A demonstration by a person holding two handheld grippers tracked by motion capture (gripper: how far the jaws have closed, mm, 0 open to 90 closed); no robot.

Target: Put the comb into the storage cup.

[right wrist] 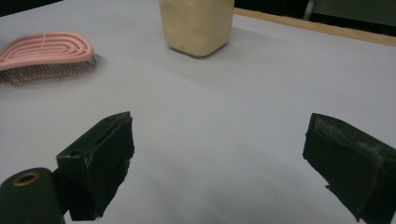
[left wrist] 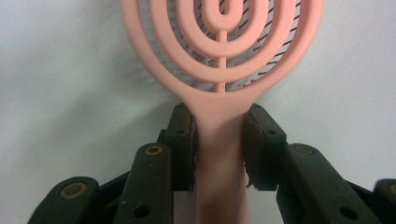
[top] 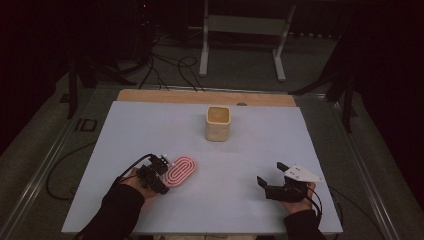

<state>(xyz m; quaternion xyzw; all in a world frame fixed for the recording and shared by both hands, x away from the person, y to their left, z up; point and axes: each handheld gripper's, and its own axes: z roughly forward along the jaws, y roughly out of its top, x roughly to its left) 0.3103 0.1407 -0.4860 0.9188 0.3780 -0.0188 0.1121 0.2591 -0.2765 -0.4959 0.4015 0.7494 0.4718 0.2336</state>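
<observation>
a: where is the pink hairbrush found?

b: on the white table, at seven o'clock from the cream cup. its handle is clamped by the left gripper, jaws closed on both sides.

a: and its long axis?

b: it is pointed from the left gripper toward one o'clock, at the cup.

a: the right gripper?

b: it is held wide apart, nothing between the jaws, well apart from the brush.

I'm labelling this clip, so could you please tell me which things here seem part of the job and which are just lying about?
Likely in use:
- pink plastic vented hairbrush, handle clamped by the left gripper
- cream square-sided cup
- right gripper, open, holding nothing

Lying about:
- white metal stand beyond the table
- black floor cables
</observation>
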